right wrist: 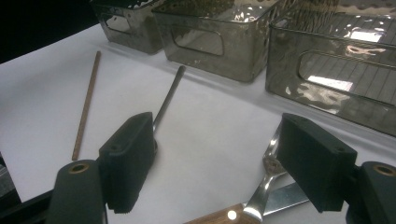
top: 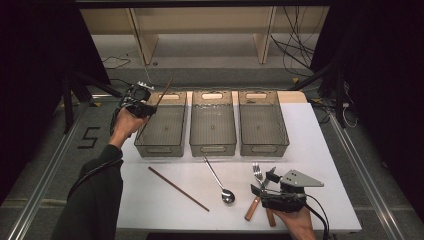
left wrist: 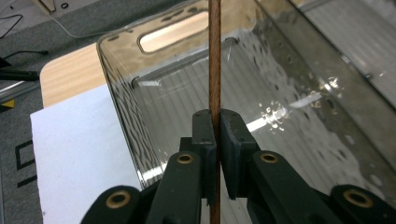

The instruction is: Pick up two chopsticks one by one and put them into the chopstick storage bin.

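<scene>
My left gripper (top: 145, 106) is shut on a thin brown chopstick (top: 164, 90), which slants up over the far left corner of the left clear bin (top: 150, 142). In the left gripper view the chopstick (left wrist: 215, 56) stands pinched between the pads of my left gripper (left wrist: 215, 128), above the bin (left wrist: 122, 105). A second chopstick (top: 177, 188) lies on the white sheet. My right gripper (top: 263, 182) rests open near the front edge, over a wooden-handled fork (top: 257, 172) and knife (top: 270, 218). In the right gripper view my right gripper (right wrist: 219, 140) holds nothing, with the fork (right wrist: 268, 175) below it.
Three clear bins stand in a row, among them the middle bin (top: 213, 145) and the right bin (top: 264, 145). A metal spoon (top: 220, 182) lies between the loose chopstick and the fork. A person's left sleeve (top: 95, 200) comes in at the lower left.
</scene>
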A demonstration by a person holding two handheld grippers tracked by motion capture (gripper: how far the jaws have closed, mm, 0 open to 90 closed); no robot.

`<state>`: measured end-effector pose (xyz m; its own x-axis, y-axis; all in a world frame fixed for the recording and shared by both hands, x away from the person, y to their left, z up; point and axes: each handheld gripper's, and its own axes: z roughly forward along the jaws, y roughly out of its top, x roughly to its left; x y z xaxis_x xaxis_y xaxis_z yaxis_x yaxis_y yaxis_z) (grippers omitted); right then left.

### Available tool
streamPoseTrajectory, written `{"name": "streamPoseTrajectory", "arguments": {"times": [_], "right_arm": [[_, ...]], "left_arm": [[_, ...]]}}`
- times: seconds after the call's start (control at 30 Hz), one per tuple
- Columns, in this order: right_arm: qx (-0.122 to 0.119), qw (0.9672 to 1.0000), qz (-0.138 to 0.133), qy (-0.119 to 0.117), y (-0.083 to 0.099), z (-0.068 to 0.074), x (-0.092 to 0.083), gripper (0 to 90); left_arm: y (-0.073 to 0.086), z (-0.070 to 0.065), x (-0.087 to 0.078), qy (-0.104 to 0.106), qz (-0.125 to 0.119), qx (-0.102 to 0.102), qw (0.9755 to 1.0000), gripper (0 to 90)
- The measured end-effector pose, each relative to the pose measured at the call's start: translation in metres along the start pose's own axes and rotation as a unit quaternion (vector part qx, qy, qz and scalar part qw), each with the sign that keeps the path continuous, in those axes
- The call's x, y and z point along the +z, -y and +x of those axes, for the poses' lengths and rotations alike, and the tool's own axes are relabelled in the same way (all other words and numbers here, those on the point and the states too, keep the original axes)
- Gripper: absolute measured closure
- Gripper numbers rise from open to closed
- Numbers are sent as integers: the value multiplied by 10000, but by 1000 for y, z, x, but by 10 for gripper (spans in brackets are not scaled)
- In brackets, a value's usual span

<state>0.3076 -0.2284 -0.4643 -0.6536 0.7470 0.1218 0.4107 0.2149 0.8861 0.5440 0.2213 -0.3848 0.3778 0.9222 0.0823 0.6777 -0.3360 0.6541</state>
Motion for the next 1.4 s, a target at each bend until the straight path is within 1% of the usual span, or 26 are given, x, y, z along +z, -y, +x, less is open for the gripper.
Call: {"name": "streamPoseTrajectory", "arguments": {"times": [0.1, 0.23, 0.3, 0.37, 0.4, 0.43, 0.47, 0.5, 0.53, 0.57, 0.6, 0.67, 0.77, 0.83, 0.93, 1.0, 1.07, 1.17, 1.33, 1.4], "right_arm": [[12, 10000, -7, -2, 0, 0, -1, 282], [10, 10000, 0, -6, 0, 0, -1, 282], [18, 10000, -5, -7, 0, 1, -1, 282], [11, 10000, 0, -9, 0, 1, -1, 282], [13, 10000, 4, -14, 0, 0, 0, 282], [15, 10000, 5, -17, 0, 0, 0, 282], [16, 10000, 8, -15, 0, 0, 0, 282], [15, 10000, 8, -12, 0, 0, 0, 282], [13, 10000, 0, -8, 0, 1, -1, 282], [13, 10000, -6, -6, 0, 1, -1, 282], [14, 10000, -5, -6, -1, 0, -1, 282], [14, 10000, 4, -5, 0, 0, -1, 282], [10, 10000, -12, -5, -1, 1, 0, 282], [8, 10000, -14, -11, -1, 1, -1, 282], [9, 10000, -11, -8, -1, 1, -1, 282], [12, 10000, -18, -4, -1, 1, -1, 282], [-6, 10000, -14, -7, -1, 2, -1, 282], [-3, 10000, -20, -7, -1, 2, -1, 282], [-2, 10000, -15, -9, -1, 2, -1, 282], [-9, 10000, -14, -14, -1, 2, -1, 282]], "left_arm": [[4, 0, 7, 45, 35, -55, 10000, 843], [8, -2, 15, 37, 163, -60, 9998, 837], [11, -2, 16, 94, 177, -121, 9997, 831], [12, -3, 16, 160, 216, -117, 9996, 755], [12, -3, 15, 161, 247, -84, 9995, 751], [12, -4, 14, 164, 259, -100, 9995, 739], [11, -5, 13, 172, 256, -126, 9994, 704], [10, -6, 10, 216, 248, -141, 9994, 646], [10, -6, 6, 280, 228, -136, 9993, 615], [9, -8, 3, 334, 156, -155, 9992, 598], [8, -10, -2, 393, 146, -113, 9991, 569], [7, -13, -10, 497, 92, -124, 9986, 519], [7, -20, -21, 652, 16, -28, 9979, 463], [8, -26, -28, 764, -23, 27, 9971, 441], [10, -35, -37, 859, -20, 216, 9961, 402], [12, -41, -43, 950, -41, 374, 9948, 380], [14, -47, -50, 999, -55, 552, 9934, 355], [19, -55, -59, 1088, -29, 809, 9908, 336], [27, -67, -69, 1173, -30, 1078, 9872, 309], [30, -73, -73, 1198, -53, 1149, 9861, 304]]}}
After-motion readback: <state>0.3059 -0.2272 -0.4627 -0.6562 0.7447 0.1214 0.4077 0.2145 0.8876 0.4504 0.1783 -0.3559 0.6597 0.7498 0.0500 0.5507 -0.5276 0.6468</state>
